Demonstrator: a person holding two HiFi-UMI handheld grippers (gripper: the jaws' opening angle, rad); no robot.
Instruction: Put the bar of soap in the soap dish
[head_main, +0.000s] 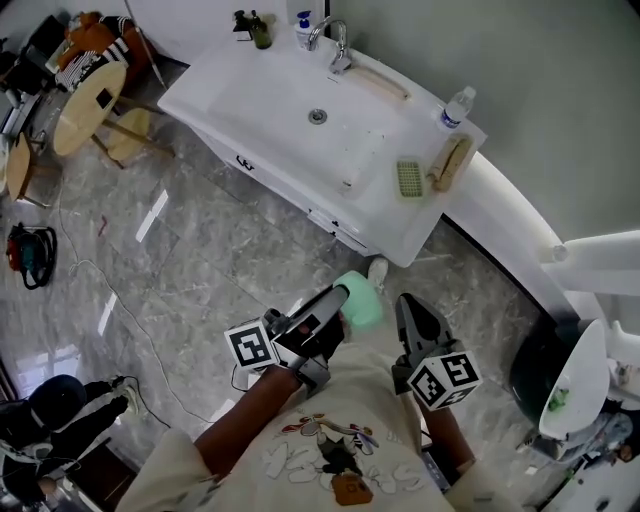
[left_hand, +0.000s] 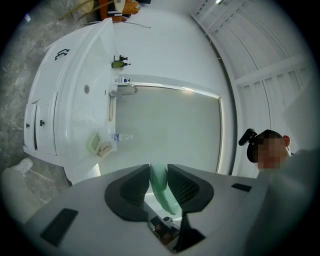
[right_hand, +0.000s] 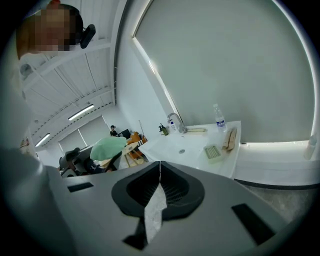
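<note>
A pale green bar of soap (head_main: 362, 302) is clamped in my left gripper (head_main: 342, 294), held low in front of the person, well short of the white sink counter (head_main: 270, 100). In the left gripper view the soap (left_hand: 162, 187) stands on edge between the jaws. The green slotted soap dish (head_main: 409, 178) sits on the counter's right end, and it also shows as the dish (left_hand: 93, 142) and the dish (right_hand: 212, 151). My right gripper (head_main: 406, 302) hangs beside the left one, shut and holding nothing; its jaws meet at the right gripper (right_hand: 160, 169).
A wooden brush (head_main: 452, 163) lies just right of the dish, with a water bottle (head_main: 455, 107) behind it. The faucet (head_main: 335, 45) and a soap dispenser (head_main: 303, 28) stand at the basin's back. A white jug (head_main: 377, 270) stands on the marble floor below the counter.
</note>
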